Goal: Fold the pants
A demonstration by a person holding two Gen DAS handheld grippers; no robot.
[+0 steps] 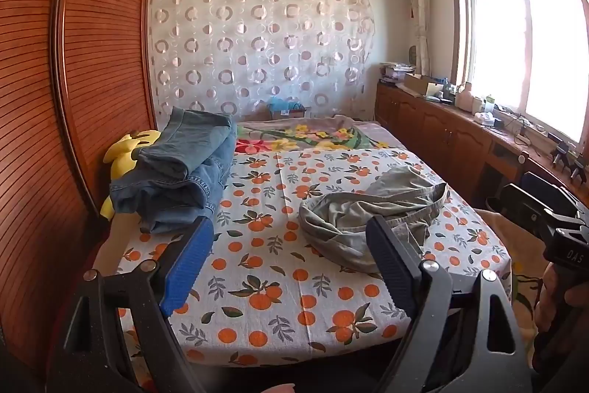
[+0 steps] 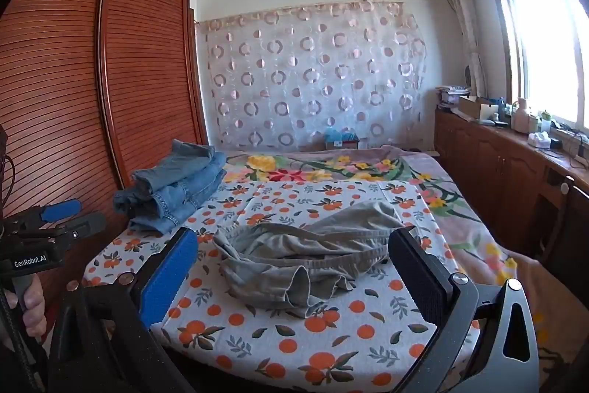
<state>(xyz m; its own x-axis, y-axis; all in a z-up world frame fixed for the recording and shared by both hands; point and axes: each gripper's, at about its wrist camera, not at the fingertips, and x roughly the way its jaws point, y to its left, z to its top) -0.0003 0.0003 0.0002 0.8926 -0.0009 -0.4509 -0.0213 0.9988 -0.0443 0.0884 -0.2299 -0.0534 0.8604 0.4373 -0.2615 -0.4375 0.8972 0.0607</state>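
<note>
Lying crumpled beyond open right claw (image 2: 294,277): pants (image 2: 305,256)

Both grippers are showing black frames with silver screws; the left gripper (image 1: 291,264) and right gripper (image 2: 294,279) are each wearing one blue pad and one black

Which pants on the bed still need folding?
The grey-green pants, crumpled in a loose heap mid-bed. The blue jeans are already folded and stacked by the wardrobe.

Daylight floods from the blown-out window (image 1: 522,35) at right; sharp focus, fisheye-bent edges, dark corners.
</note>
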